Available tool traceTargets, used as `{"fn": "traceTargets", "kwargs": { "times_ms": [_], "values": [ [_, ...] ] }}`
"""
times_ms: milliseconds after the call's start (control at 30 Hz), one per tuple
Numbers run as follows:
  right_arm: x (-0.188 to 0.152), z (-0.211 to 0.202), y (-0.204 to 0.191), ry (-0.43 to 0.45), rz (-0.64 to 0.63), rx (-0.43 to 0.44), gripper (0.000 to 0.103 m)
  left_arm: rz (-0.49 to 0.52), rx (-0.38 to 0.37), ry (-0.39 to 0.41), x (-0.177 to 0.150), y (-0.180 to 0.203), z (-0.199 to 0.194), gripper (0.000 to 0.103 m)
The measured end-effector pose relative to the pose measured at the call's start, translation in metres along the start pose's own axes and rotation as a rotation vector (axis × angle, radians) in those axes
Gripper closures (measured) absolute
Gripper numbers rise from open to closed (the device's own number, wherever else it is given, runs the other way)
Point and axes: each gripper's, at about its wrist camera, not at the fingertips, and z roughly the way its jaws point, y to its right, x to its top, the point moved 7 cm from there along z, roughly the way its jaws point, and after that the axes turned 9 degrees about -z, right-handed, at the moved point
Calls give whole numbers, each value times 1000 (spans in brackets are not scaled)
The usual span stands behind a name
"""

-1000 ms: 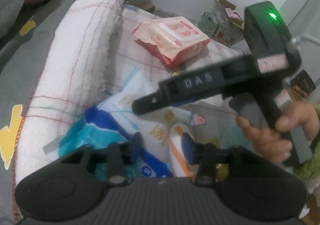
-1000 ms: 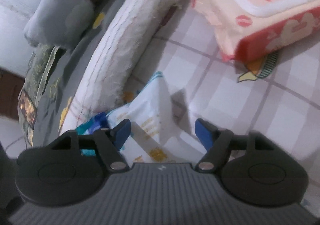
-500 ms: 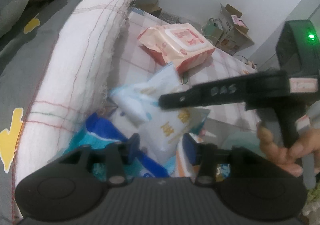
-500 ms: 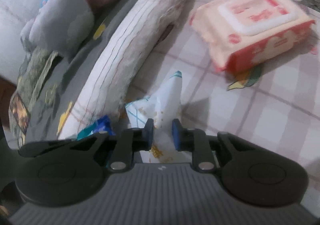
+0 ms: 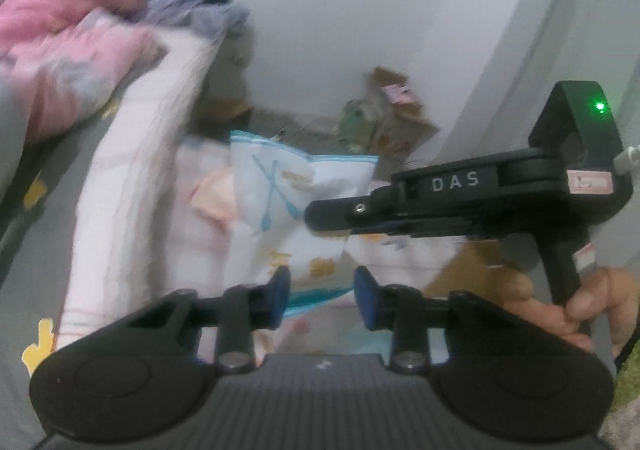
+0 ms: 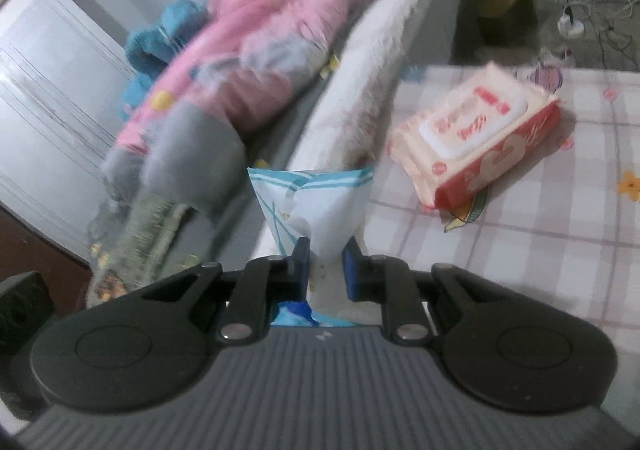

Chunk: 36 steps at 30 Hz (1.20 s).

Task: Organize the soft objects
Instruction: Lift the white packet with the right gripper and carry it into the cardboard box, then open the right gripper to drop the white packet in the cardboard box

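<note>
A white soft pack with teal print (image 6: 316, 202) hangs upright above the bed, my right gripper (image 6: 325, 266) shut on its lower part. The left wrist view shows the same pack (image 5: 280, 186) pinched from the right by the right gripper (image 5: 316, 216), which a hand (image 5: 560, 306) holds. My left gripper (image 5: 322, 296) is just under it. Its jaws are closing with the pack's lower end between them, and the pads do not press on it. A pink wipes pack (image 6: 480, 138) lies on the checked sheet (image 6: 560, 230).
A long white rolled blanket (image 6: 360, 90) runs along the sheet's left side, with pink and grey bedding (image 6: 260, 30) beyond it. A blue pack (image 6: 292, 310) shows below the right gripper. Cardboard boxes (image 5: 396, 106) stand by the far wall.
My right gripper shut on the white pack and lifted it off the bed. Both grippers rose, the views now blurred. The left jaws narrowed.
</note>
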Motion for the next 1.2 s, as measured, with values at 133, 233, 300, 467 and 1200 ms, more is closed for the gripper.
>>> {"fn": "traceTargets", "kwargs": {
  "times_ms": [133,233,300,467,1200],
  "values": [
    [-7,-61,-9,76,-3,-9,88,68,-70,18,-7,52,-21,68],
    [-19,-112,-5,146,10,-28,88,127,-136,20,-17,92,-27,68],
    [-31,-147,5,182,18,-73,88,160,-185,14,-27,121,-28,66],
    [-65,-235,65,263,122,-226,88,221,-244,-28,-56,165,-20,28],
    [-144,-172,322,-106,342,-424,86,121,131,-53,-70,29,-47,13]
  ]
}}
